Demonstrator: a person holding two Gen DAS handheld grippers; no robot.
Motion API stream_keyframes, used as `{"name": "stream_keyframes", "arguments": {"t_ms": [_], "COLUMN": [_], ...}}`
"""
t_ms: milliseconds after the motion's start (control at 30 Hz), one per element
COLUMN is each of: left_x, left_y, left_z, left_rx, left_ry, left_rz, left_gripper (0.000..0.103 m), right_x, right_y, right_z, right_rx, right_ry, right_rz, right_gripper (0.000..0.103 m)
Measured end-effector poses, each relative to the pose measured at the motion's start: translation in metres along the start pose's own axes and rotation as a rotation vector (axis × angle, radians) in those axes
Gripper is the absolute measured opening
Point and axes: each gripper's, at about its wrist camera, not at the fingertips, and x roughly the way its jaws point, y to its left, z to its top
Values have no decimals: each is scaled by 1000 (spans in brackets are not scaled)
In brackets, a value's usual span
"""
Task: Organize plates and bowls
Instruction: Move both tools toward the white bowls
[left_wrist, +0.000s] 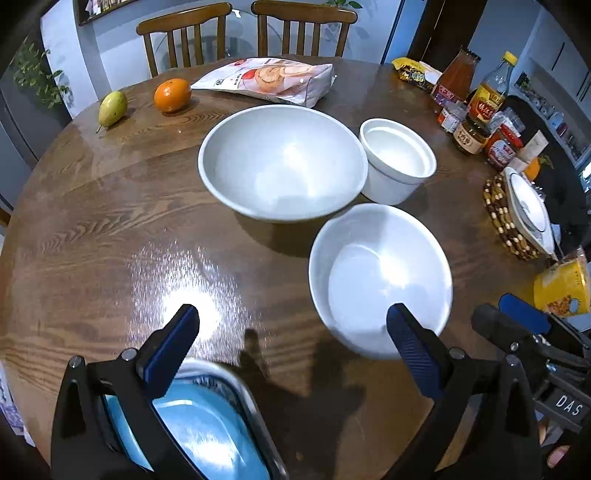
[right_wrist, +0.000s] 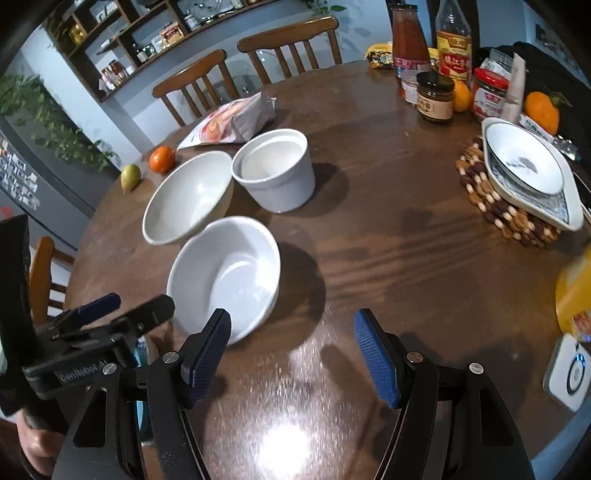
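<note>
Hovering wide and empty over the brown wooden surface (right_wrist: 369, 229), the left gripper (left_wrist: 291, 325) and right gripper (right_wrist: 291, 332) flank the nearest round white ceramic bowl (right_wrist: 225, 273), seemingly to lift it by its rim for stacking.

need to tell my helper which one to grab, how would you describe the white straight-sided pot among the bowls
On the round wooden table, three white dishes cluster near the middle. The pot is the one farthest back, towards the snack bag, right beside the wide bowl. Unlike its two sloping neighbours, it has upright walls and a stepped ledge inside its rim.
</note>
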Motion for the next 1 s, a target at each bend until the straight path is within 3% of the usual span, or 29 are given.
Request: {"name": "stream_keyframes", "arguments": {"t_ms": [200,300,633,900,1000], "left_x": [15,22,6,11,25], "left_y": [-5,-7,20,61,69], "left_z": [9,11,25,61,74], "left_rx": [26,26,-62,-141,-150], "left_ry": [20,35,-24,-80,-60], "left_rz": [7,0,-18,55,50], "left_gripper": [89,79,79,79,79], "right_x": [22,32,27,48,64], "right_y": [1,3,6,38,43], "right_z": [14,17,40,69,79], "right_rx": [10,4,16,-13,9], "right_ry": [32,58,28,16,29], "right_rz": [35,48,103,158,168], "right_gripper": [70,64,64,64,63]}}
